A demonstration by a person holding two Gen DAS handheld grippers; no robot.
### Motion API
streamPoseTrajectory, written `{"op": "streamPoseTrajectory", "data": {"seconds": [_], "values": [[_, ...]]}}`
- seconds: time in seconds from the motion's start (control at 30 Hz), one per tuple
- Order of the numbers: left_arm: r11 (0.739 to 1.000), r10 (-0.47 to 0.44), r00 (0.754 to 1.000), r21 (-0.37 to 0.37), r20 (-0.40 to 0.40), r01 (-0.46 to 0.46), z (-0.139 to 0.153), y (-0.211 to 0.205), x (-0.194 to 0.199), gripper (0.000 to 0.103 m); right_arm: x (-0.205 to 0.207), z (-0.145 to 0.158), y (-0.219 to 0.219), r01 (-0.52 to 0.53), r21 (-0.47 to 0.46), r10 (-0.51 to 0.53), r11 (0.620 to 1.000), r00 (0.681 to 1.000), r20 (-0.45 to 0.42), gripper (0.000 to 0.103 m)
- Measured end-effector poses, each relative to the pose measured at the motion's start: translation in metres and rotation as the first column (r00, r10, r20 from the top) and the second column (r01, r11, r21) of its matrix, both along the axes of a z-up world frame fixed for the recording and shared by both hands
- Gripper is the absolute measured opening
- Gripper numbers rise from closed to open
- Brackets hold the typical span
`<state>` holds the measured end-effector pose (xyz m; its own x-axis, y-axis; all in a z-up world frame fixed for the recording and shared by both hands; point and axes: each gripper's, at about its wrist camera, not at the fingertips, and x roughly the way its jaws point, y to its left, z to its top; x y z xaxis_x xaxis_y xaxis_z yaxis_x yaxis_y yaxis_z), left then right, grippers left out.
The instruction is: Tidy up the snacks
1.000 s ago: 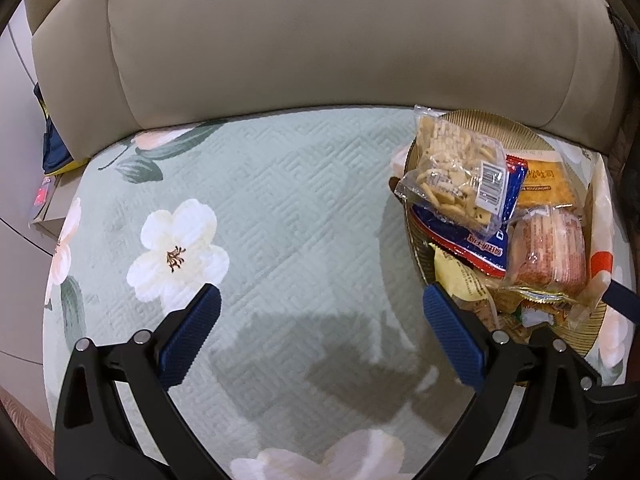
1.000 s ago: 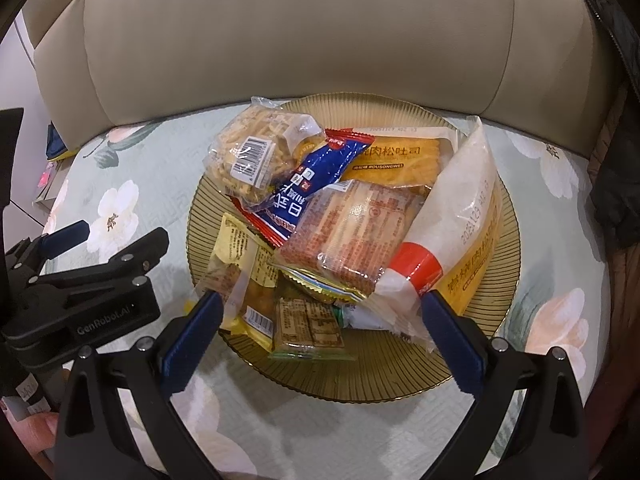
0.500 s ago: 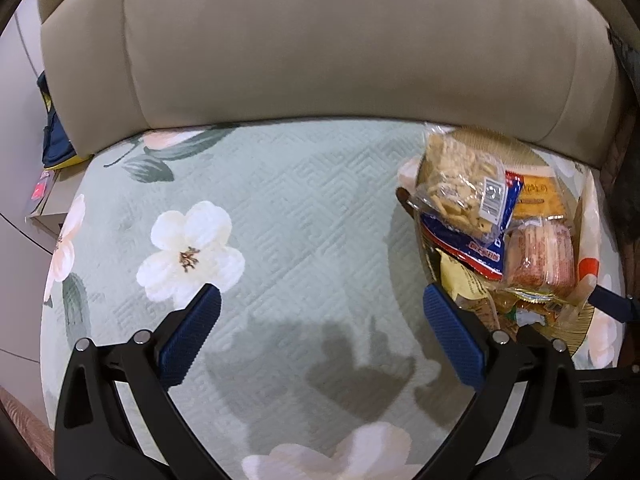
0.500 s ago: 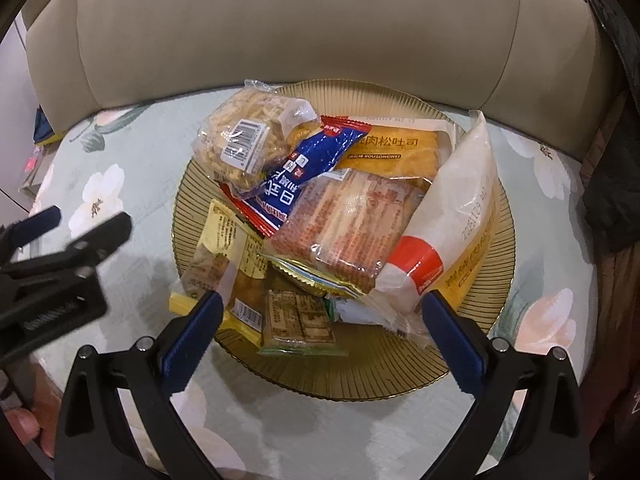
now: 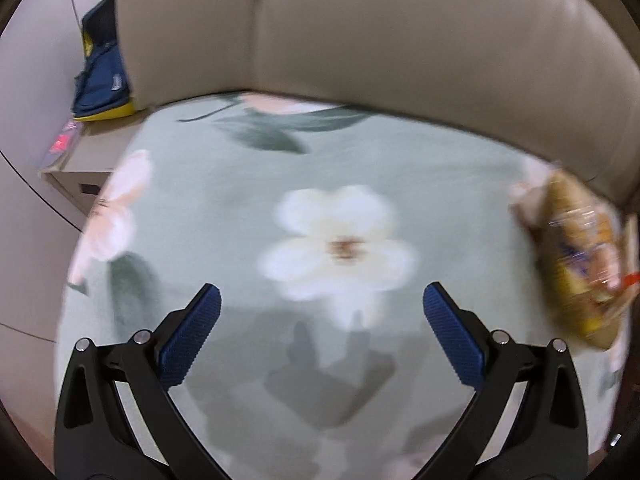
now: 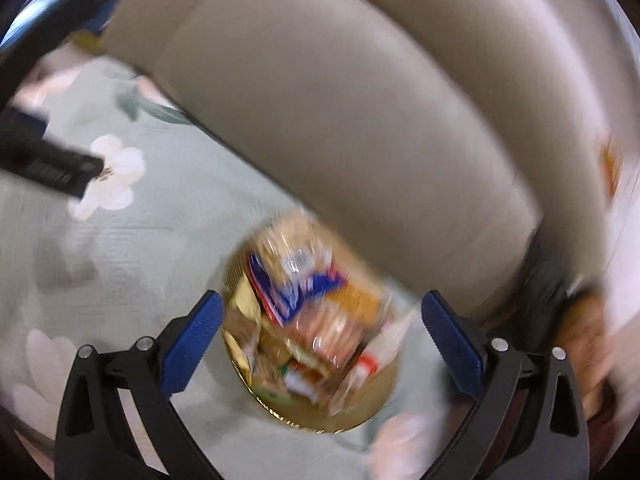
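Observation:
A gold ribbed plate (image 6: 360, 408) heaped with several snack packets (image 6: 316, 312) lies on the flowered green cushion; the right wrist view is blurred and the plate looks small and far. My right gripper (image 6: 322, 320) stands open well above it, holding nothing. In the left wrist view the same pile (image 5: 580, 256) shows only at the right edge, also blurred. My left gripper (image 5: 322, 312) is open over bare cushion near a white flower (image 5: 340, 248), empty. The left gripper's black body (image 6: 48, 164) appears at the left of the right wrist view.
A beige padded backrest (image 5: 400, 40) curves behind the cushion. Beyond the cushion's left edge stands a low cabinet (image 5: 76, 160) with a blue and yellow bag (image 5: 104, 72) behind it. A dark garment (image 6: 548, 292) hangs at the right.
Both grippers pulled back and up from the plate. The left view swung left, pushing the snacks to its right edge; the right view tilted, and the plate now looks smaller. Both stayed open.

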<state>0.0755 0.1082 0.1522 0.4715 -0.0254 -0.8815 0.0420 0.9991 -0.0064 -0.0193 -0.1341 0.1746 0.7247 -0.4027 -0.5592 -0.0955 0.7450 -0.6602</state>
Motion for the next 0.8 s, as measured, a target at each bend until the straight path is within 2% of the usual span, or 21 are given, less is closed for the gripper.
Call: {"op": "streamPoseTrajectory", "data": {"seconds": [0.03,0.07,0.1,0.13,0.2,0.23,0.27,0.3,0.33,0.4,0.43,0.47,0.5,0.53,0.6,0.67,0.8], "values": [[1.0,-0.002,1.0,0.018,-0.007,0.002,-0.007,0.013,0.002,0.1,0.0,0.001,0.016,-0.014,-0.011,0.014,1.0,1.0,-0.002,0.098],[1.0,-0.007,1.0,0.0,-0.019,0.007,-0.016,0.028,0.003,0.1,0.002,0.005,0.033,-0.031,0.043,0.031,0.999,1.0,0.004,0.098],[0.999,-0.002,1.0,-0.041,-0.024,0.001,-0.021,0.039,0.005,0.1,0.002,0.009,0.047,-0.062,0.143,0.06,0.988,0.998,0.023,0.098],[0.995,0.033,0.999,-0.096,-0.04,-0.037,-0.027,0.053,0.006,0.1,0.004,0.01,0.06,-0.097,0.214,0.094,0.972,0.995,0.028,0.098],[0.974,0.14,0.987,-0.17,-0.083,-0.152,-0.041,0.073,0.007,0.1,0.015,0.005,0.076,-0.074,0.243,0.071,0.967,0.997,0.02,0.098],[0.971,0.141,0.986,-0.183,-0.084,-0.155,-0.044,0.074,0.007,0.1,0.021,0.001,0.081,-0.054,0.297,0.052,0.953,0.999,0.015,0.098],[0.974,0.132,0.988,-0.175,-0.081,-0.145,-0.046,0.072,0.006,0.1,0.028,-0.006,0.082,-0.052,0.445,0.057,0.894,0.998,0.004,0.098],[0.984,0.113,0.991,-0.129,-0.072,-0.122,-0.048,0.067,0.006,0.1,0.033,-0.014,0.081,-0.035,0.544,0.051,0.838,0.999,-0.014,0.098],[0.993,0.092,0.994,-0.071,-0.062,-0.096,-0.05,0.06,0.004,0.1,0.042,-0.034,0.078,0.035,0.627,0.006,0.778,0.998,-0.063,0.098],[0.996,0.05,0.995,0.078,-0.088,-0.043,-0.067,0.044,0.001,0.1,0.052,-0.074,0.076,0.18,0.64,-0.093,0.747,0.981,-0.168,0.098],[0.989,0.032,0.988,0.145,-0.15,-0.01,-0.087,0.035,-0.002,0.1,0.054,-0.092,0.072,0.243,0.627,-0.129,0.74,0.966,-0.223,0.098],[0.987,0.035,0.994,0.162,-0.099,-0.019,-0.096,0.034,-0.01,0.1,0.059,-0.121,0.071,0.339,0.592,-0.168,0.731,0.931,-0.325,0.098],[0.988,0.044,0.999,0.145,-0.002,-0.044,-0.093,0.034,-0.022,0.1,0.064,-0.149,0.07,0.427,0.541,-0.185,0.725,0.877,-0.444,0.098],[0.99,0.061,0.996,0.123,0.065,-0.068,-0.093,0.037,-0.033,0.1,0.069,-0.169,0.068,0.47,0.506,-0.183,0.723,0.837,-0.516,0.098],[0.991,0.079,0.99,0.096,0.117,-0.091,-0.098,0.04,-0.041,0.1,0.065,-0.161,0.069,0.42,0.524,-0.168,0.741,0.871,-0.461,0.098],[0.991,0.077,0.991,0.098,0.111,-0.088,-0.097,0.04,-0.04,0.1,0.063,-0.165,0.07,0.403,0.526,-0.163,0.749,0.881,-0.443,0.098],[0.996,0.066,0.991,0.048,0.12,-0.072,-0.096,0.048,-0.043,0.1,0.044,-0.164,0.071,0.339,0.568,-0.166,0.75,0.928,-0.334,0.098]]}}
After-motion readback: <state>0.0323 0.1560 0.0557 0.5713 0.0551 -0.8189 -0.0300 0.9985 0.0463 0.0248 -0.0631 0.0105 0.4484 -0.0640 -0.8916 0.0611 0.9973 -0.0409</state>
